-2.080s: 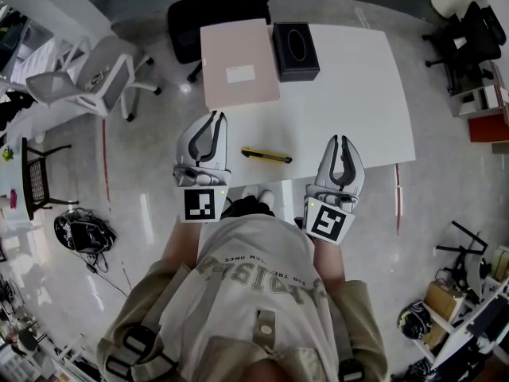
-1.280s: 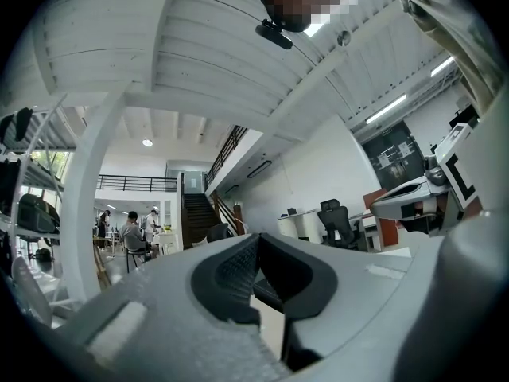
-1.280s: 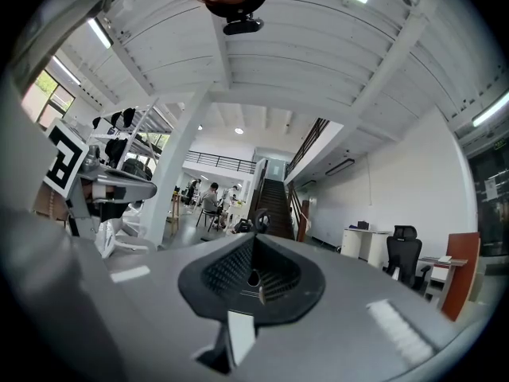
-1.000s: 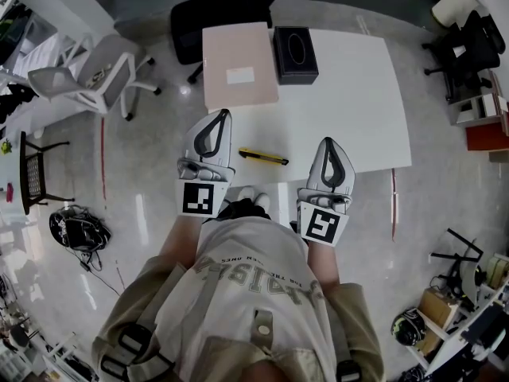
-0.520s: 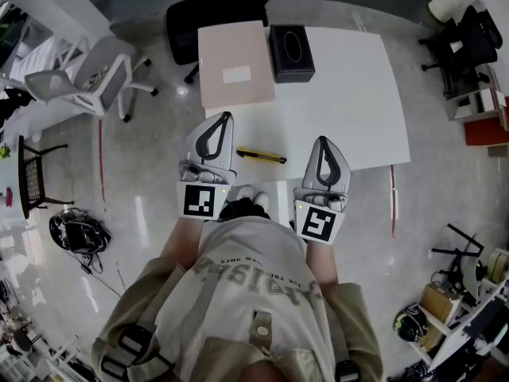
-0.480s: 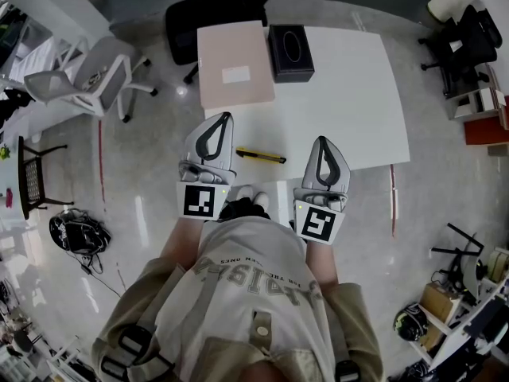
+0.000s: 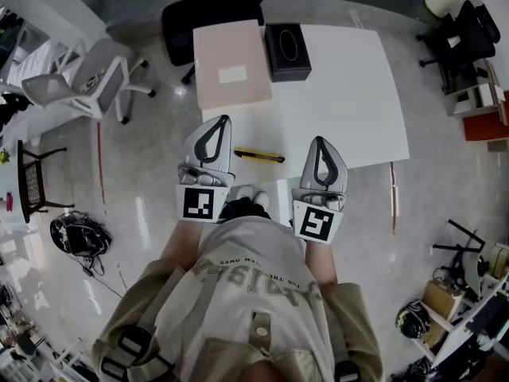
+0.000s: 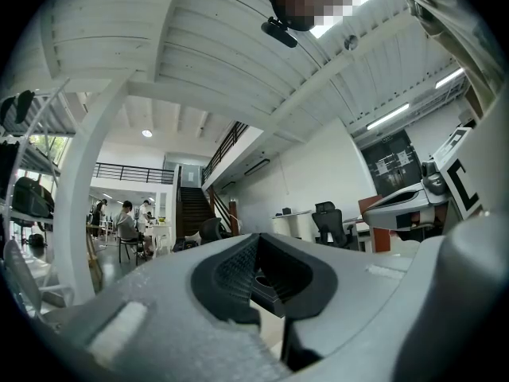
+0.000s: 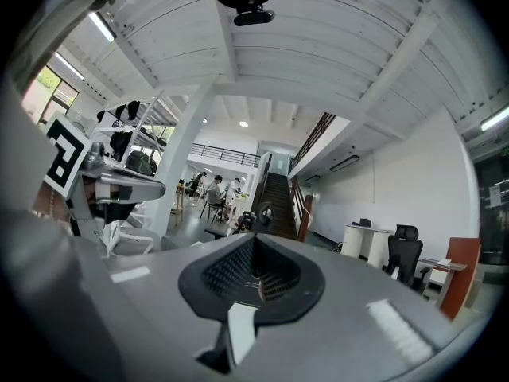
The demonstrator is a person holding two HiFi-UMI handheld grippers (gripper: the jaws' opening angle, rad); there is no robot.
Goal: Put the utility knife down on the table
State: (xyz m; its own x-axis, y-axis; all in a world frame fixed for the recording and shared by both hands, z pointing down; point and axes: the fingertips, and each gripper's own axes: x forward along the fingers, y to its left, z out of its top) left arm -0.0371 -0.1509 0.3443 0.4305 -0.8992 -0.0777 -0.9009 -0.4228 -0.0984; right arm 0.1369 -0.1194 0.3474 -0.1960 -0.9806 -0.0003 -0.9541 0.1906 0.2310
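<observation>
The yellow and black utility knife (image 7: 258,155) lies flat on the white table (image 7: 350,94), close to its near edge. It rests between my two grippers and touches neither. My left gripper (image 7: 222,120) hovers just left of the knife, shut and empty. My right gripper (image 7: 320,141) hovers over the table's near edge to the right of the knife, also shut with nothing in it. In the left gripper view the jaws (image 8: 256,245) meet at the tip. The right gripper view shows the same closed jaws (image 9: 253,255). Both point level across the room.
A pale pink flat box (image 7: 231,62) and a black tissue box (image 7: 287,52) sit at the table's far side. A black office chair (image 7: 203,14) stands behind the table and a white chair (image 7: 87,78) to its left. Cluttered shelves line the right.
The right gripper's jaws, parted two seconds ago, are closed now. Both grippers drew back slightly toward the person. The knife has stayed where it lies.
</observation>
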